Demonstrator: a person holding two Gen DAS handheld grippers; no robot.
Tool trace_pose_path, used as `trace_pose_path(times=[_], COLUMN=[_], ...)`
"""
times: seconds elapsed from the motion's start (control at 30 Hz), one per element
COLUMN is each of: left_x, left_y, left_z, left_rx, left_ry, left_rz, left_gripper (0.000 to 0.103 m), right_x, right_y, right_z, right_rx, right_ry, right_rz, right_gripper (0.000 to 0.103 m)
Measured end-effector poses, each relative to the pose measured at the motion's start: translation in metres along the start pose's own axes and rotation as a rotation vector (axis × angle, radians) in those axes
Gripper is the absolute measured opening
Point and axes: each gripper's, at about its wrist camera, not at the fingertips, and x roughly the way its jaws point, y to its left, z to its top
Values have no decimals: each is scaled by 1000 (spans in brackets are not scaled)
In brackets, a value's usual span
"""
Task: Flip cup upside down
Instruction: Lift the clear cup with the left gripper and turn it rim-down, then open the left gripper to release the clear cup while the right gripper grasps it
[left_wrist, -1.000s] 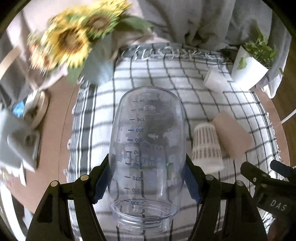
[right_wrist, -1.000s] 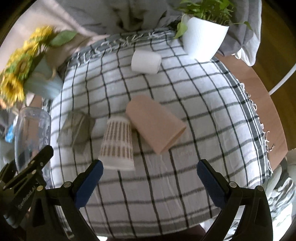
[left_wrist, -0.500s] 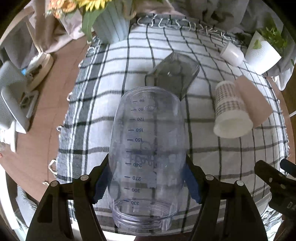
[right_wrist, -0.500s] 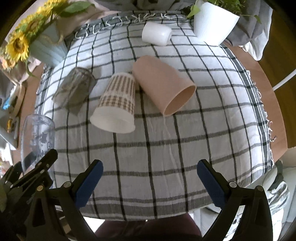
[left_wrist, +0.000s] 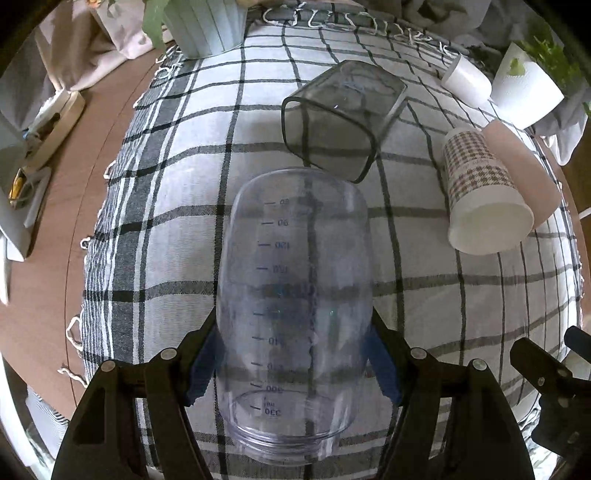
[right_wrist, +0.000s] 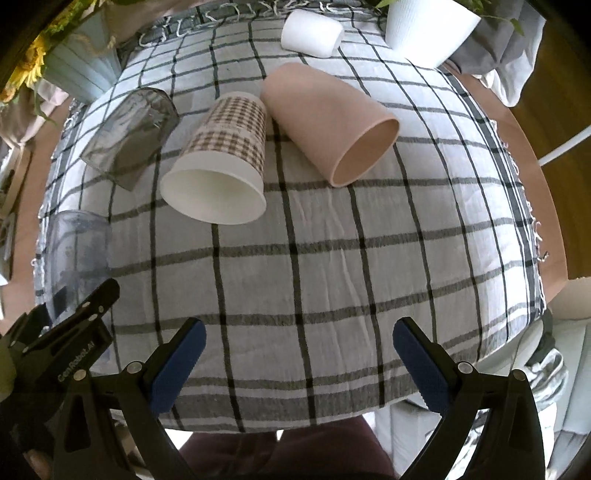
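My left gripper (left_wrist: 293, 365) is shut on a clear plastic measuring cup (left_wrist: 293, 295) with printed volume marks. The cup's closed end points away from the camera and its open rim is toward me, above the checked cloth (left_wrist: 184, 236). In the right wrist view the same cup (right_wrist: 75, 251) shows at the far left, beside the left gripper's black body (right_wrist: 66, 347). My right gripper (right_wrist: 297, 363) is open and empty, above the near edge of the cloth (right_wrist: 332, 277).
Lying on their sides on the cloth: a smoky square glass (left_wrist: 340, 118), a houndstooth paper cup (right_wrist: 218, 162), a pink cup (right_wrist: 328, 122) and a small white cup (right_wrist: 312, 33). A white plant pot (right_wrist: 428, 26) and a pale blue flower vase (left_wrist: 205, 26) stand at the back.
Both views have tilted down and pulled back toward the near table edge. The clear cup stays clamped in the left gripper. The right gripper stays open.
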Motion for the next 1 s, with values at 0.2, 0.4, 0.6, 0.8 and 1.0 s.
trace_pose_path(times=[0.2, 0.4, 0.6, 0.8, 1.0], left_x=[-1, -21, -50, -68, -75], left_y=[-2, 0, 12, 41, 74], left_z=[4, 4, 0, -5, -14], left_rx=[19, 11, -26, -85, -123], left_ry=[15, -16, -62, -89, -105], left_rz=[-9, -24, -9, 27, 95], left_gripper=[85, 93, 96, 98, 98], right_x=[0, -10, -37, -63, -65], right_y=[1, 0, 1, 23, 63], right_z=[-1, 0, 0, 1, 10], right_rx=[10, 19, 7, -40, -123], right_ry=[9, -2, -68, -164, -193], right_rz=[10, 28, 46, 129, 208], right_gripper=[102, 102, 102, 102, 102])
